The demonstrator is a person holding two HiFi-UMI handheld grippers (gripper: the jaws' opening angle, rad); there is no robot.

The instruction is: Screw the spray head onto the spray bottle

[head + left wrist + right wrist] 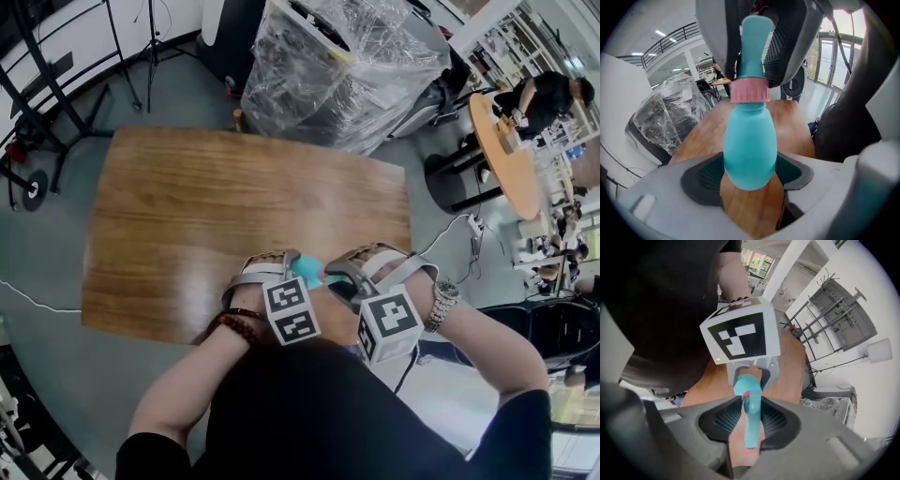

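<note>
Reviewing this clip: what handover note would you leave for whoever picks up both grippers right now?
Left gripper: shut on the body of the teal bottle, held over the near edge of the wooden table.
Right gripper: shut on the spray head.
Done: the spray head stands on the bottle's neck, with the pink collar at the joint.
Left: the views don't show how far the collar is threaded. Probably turn the head until snug, then check.
</note>
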